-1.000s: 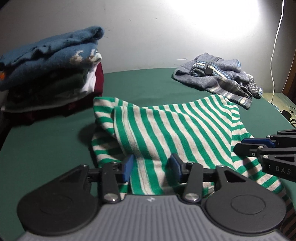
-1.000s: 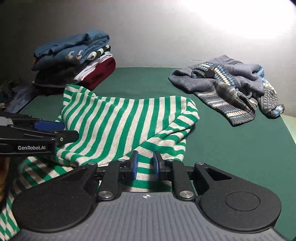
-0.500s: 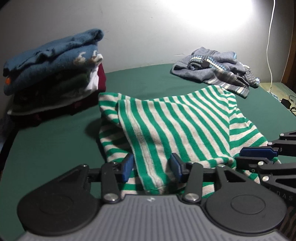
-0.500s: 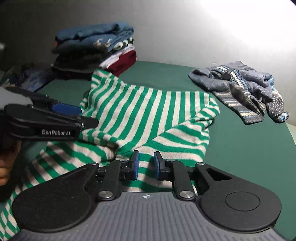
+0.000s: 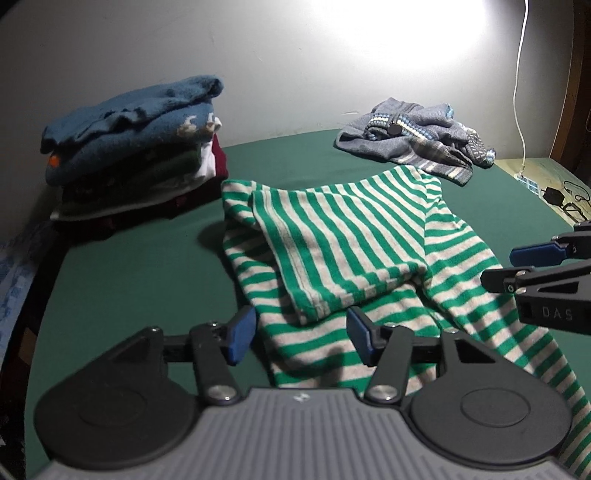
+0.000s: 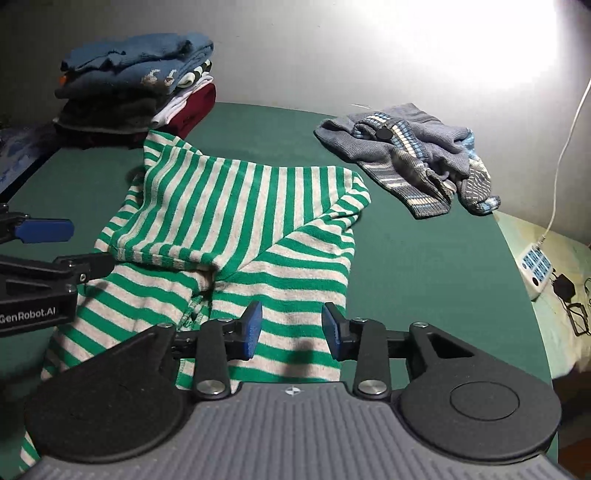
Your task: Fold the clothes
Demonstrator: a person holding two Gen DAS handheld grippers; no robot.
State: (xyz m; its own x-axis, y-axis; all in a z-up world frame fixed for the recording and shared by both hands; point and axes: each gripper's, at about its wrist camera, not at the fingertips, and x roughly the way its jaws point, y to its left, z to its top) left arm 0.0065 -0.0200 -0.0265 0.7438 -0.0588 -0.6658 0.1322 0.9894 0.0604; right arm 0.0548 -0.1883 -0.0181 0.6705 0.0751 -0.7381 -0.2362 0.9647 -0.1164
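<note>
Plain pale wall [image 5: 280, 48] behind, washed by bright glare [image 5: 417, 33] upper right. Green table [image 6: 424, 258]. White cord [image 5: 519, 92] hanging down to a power strip [image 6: 535, 269].

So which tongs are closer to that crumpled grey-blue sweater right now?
Right. The right tongs sit over the striped shirt's edge on the side toward the grey-blue sweater, jaws opening. The left tongs are farther away, nearer the folded pile.

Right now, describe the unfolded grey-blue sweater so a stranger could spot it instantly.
On the green table, look to the far right corner near the wall. The grey-blue sweater lies there crumpled, apart from the striped shirt. Unlike the folded stack at the far left, it is a loose heap.
</note>
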